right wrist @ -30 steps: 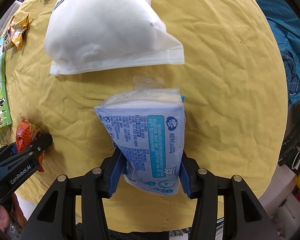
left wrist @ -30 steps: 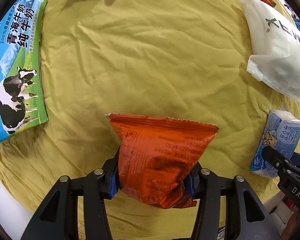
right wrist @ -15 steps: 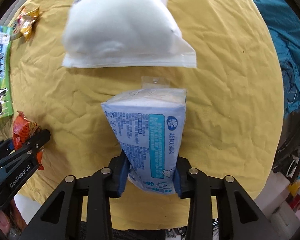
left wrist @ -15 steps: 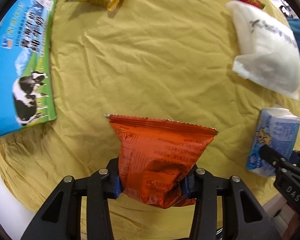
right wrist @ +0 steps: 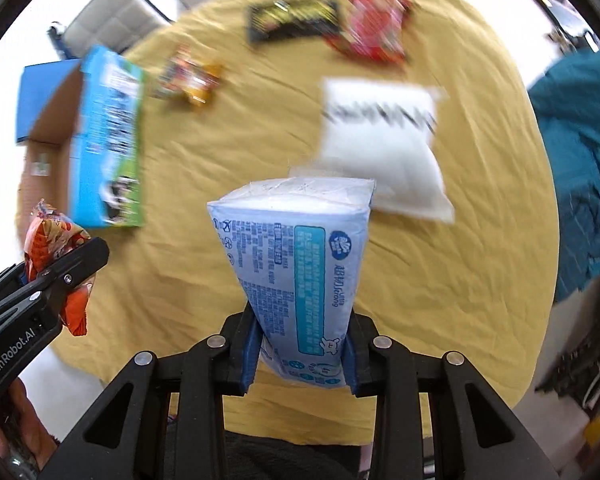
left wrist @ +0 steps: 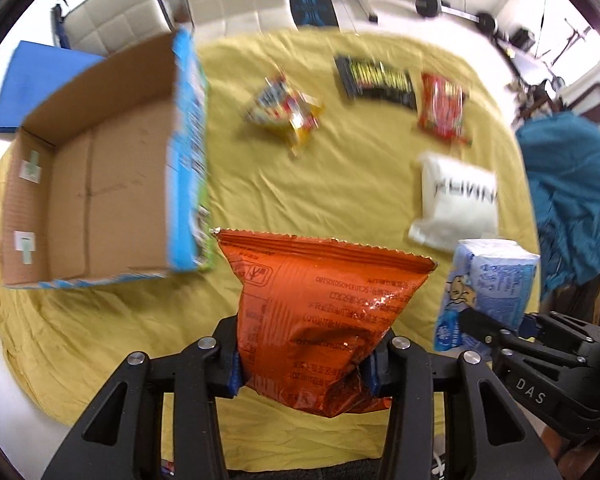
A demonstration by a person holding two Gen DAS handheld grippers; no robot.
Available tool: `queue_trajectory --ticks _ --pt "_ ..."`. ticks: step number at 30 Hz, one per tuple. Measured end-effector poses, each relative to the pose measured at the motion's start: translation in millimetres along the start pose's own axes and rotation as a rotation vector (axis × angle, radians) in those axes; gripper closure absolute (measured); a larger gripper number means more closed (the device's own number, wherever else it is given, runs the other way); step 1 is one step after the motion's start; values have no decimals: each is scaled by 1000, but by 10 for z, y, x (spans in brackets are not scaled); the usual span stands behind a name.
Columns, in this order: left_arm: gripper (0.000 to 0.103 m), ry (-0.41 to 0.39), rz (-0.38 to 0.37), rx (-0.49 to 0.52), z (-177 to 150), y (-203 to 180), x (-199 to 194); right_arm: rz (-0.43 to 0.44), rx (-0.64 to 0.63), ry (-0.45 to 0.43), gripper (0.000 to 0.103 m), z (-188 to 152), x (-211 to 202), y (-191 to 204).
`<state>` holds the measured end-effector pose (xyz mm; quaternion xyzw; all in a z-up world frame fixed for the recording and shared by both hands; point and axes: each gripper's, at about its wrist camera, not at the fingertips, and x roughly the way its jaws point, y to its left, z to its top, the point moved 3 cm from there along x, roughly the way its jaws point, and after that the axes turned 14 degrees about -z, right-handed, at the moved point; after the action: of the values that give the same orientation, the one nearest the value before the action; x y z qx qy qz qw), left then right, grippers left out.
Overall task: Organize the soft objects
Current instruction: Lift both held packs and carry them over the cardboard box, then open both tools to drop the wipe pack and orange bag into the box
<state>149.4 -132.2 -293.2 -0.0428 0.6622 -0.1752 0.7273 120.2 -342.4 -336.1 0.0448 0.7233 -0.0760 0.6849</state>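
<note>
I've got both tools loaded and held above the bench (left wrist: 340, 184), which is draped in a yellow cloth. My left tool (left wrist: 304, 364) is clamped tight on the orange bag (left wrist: 320, 304); its pads pinch the lower half and the crimped top edge stands up toward 12 o'clock. In the right wrist view that same bag (right wrist: 56, 256) shows at 9 o'clock, squeezed in the left tool (right wrist: 66, 276).

My right tool (right wrist: 300, 356) is closed on the tissue pack (right wrist: 296, 268), gripping its lower end so the pack flares wider above the pads. From the left wrist view the pack (left wrist: 488, 284) sits at 3 o'clock, just beside the orange bag, with the right tool (left wrist: 496, 330) around its bottom.

The open box (left wrist: 100, 176) lies at 10 o'clock in the left view, cardboard inside, blue printed wall facing the bags. I see it again at 10 o'clock from the right (right wrist: 108, 140).

Lying on the cloth, blurred: the white pouch (left wrist: 456, 204) at 2 o'clock, a yellow snack (left wrist: 288, 108) near 12, a black packet (left wrist: 376, 80) and a red packet (left wrist: 442, 108) at 1 o'clock. A teal cloth (left wrist: 564, 184) hangs off the bench's edge at 3 o'clock.
</note>
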Motion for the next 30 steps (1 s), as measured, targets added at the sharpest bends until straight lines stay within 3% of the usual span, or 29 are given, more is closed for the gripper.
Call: queue_trajectory --ticks 8,13,19,24,30 --pt "62 -65 -53 -31 488 582 -610 98 -71 -121 68 451 -797 746" --pt "62 -83 -64 -92 782 1236 -749 109 -122 -149 68 741 -927 1511" --pt "62 -47 -65 -167 1122 2101 -662 121 -152 -110 68 1108 -730 2399" --pt "62 23 -151 -233 1425 2673 -334 92 -146 -69 68 1456 -353 2922" --pt "62 121 -239 -278 1650 3019 229 21 -156 -8 68 1796 221 3273"
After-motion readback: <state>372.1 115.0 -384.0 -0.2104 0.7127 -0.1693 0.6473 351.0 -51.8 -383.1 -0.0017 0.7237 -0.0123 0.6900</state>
